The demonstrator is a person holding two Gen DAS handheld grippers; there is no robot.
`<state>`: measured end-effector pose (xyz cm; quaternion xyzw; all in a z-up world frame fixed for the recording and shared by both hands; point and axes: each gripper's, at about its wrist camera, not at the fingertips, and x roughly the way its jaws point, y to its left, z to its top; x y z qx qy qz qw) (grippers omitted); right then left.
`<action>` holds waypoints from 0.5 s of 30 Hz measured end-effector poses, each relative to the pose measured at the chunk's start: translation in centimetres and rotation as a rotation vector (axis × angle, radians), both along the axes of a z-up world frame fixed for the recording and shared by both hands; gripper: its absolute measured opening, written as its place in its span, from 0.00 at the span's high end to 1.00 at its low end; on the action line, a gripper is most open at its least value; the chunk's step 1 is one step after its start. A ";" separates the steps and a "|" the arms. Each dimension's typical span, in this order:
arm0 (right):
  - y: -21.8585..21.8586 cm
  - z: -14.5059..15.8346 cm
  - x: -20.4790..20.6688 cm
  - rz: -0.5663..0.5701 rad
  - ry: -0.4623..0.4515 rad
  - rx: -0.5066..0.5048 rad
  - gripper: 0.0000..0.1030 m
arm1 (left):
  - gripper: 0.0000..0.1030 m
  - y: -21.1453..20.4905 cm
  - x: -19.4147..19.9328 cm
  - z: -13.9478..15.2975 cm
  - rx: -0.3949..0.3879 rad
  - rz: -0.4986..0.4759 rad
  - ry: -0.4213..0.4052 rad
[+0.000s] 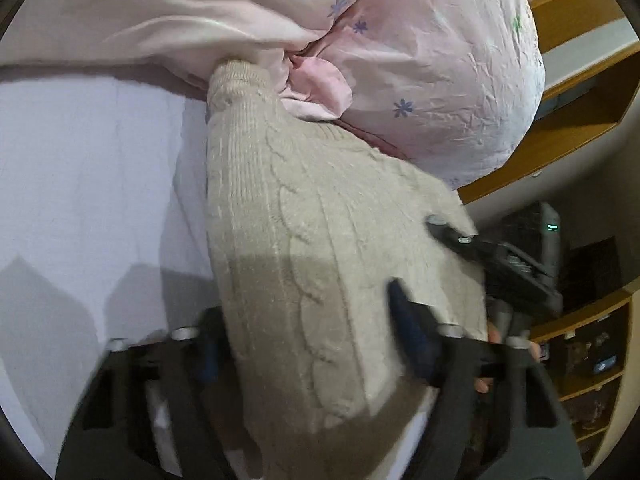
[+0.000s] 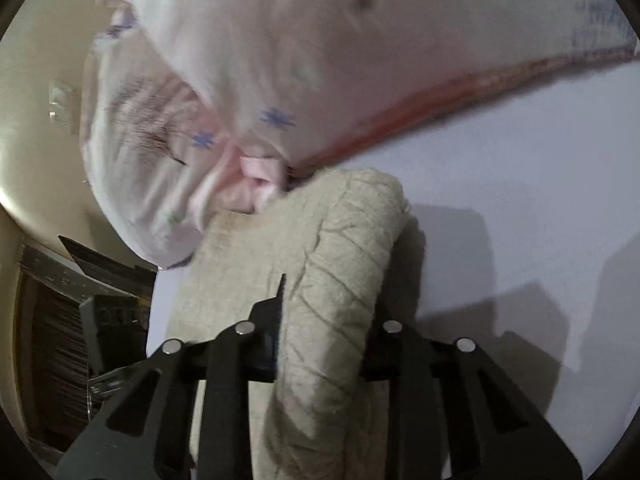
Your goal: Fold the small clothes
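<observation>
A beige cable-knit sweater (image 1: 304,248) fills the space between the left gripper (image 1: 304,332)'s dark fingers, its thick ribbed wool bunched there; the jaws stand fairly wide with the knit pressed between them, though whether they actually pinch it cannot be told. Ahead of the jaws the sweater's cuffed end touches a crinkled pink floral duvet (image 1: 420,80). It lies on a smooth white sheet (image 1: 80,160). The right gripper (image 2: 328,308) has a rolled fold of the same sweater (image 2: 344,248) between its black fingers, jaws closed down on it. Left of those jaws, a dark shelf (image 2: 60,320) is blurred and unreadable.
</observation>
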<state>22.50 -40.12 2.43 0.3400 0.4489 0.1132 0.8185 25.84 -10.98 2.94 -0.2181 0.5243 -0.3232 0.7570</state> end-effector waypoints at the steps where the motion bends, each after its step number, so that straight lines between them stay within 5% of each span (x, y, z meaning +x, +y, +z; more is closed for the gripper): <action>1: 0.4 0.8 -0.4 0.008 -0.029 0.025 0.77 | 0.55 0.8 -0.4 0.5 -0.031 -0.016 -0.003; 3: 1.6 2.6 -0.9 0.045 -0.089 0.072 0.78 | 0.59 2.2 -1.3 1.5 -0.046 -0.046 -0.025; 6: 5.4 3.0 0.3 0.120 -0.113 0.061 0.77 | 0.56 5.8 -3.9 3.6 0.042 -0.004 -0.146; 9: 9.3 1.3 2.6 0.157 -0.048 -0.095 0.59 | 0.50 8.4 -3.8 2.6 0.134 0.067 -0.132; 12: 9.9 0.9 2.0 0.133 -0.010 -0.125 0.41 | 0.47 10.5 -4.3 1.9 0.090 0.124 -0.100; 13: 9.8 1.2 1.5 0.132 -0.038 -0.107 0.48 | 0.46 10.6 -4.7 2.3 0.102 0.129 -0.127; 15: 10.6 1.7 1.3 0.134 -0.083 -0.157 0.87 | 0.44 9.6 -4.9 2.9 0.161 0.123 -0.172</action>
